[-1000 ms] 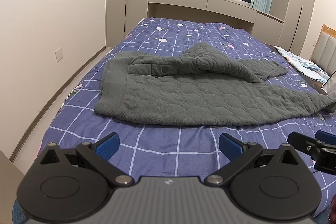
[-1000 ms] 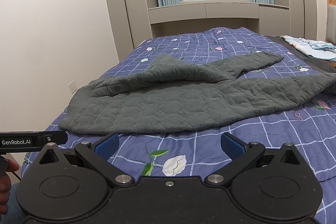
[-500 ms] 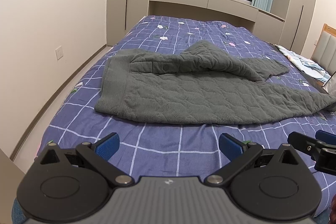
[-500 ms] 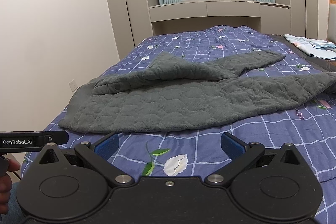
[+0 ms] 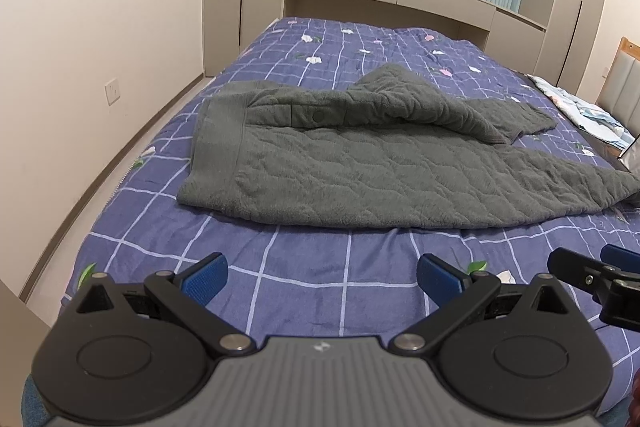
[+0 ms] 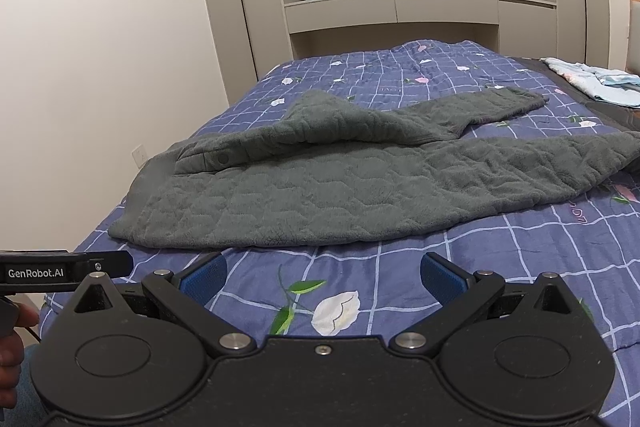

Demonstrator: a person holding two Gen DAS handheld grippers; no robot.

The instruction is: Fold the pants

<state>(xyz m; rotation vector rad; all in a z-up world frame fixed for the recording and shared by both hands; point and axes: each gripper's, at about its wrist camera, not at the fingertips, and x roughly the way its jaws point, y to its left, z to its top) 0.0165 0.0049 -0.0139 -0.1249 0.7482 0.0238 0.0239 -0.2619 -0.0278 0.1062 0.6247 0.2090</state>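
Looking along the left claw [image 5: 322,277], its blue pads [image 5: 205,278] stand wide apart with nothing between them, poised over the near edge of the bed [image 5: 304,279]. The grey quilted pants [image 5: 360,175] lie spread across the blue checked quilt beyond the claw, not touching it. Their waistband [image 5: 218,143] is at the left, and one leg runs off to the right. The other leg is folded back over the top, bunched into a raised ridge, with its cuff toward the far right. A button shows on the fly near the waistband. The right claw [image 5: 600,281] shows at the right edge, level with the left one. A light cloth [image 5: 580,107] lies at the far right of the bed.

From the right wrist, the right claw [image 6: 323,277] is likewise spread wide and empty, above a white flower printed on the quilt. The pants [image 6: 340,199] lie just ahead, waistband to the left near the bed's edge. The left claw's black finger [image 6: 64,271] marked GenRobot.AI reaches in from the left, with a hand [image 6: 12,347] below it.
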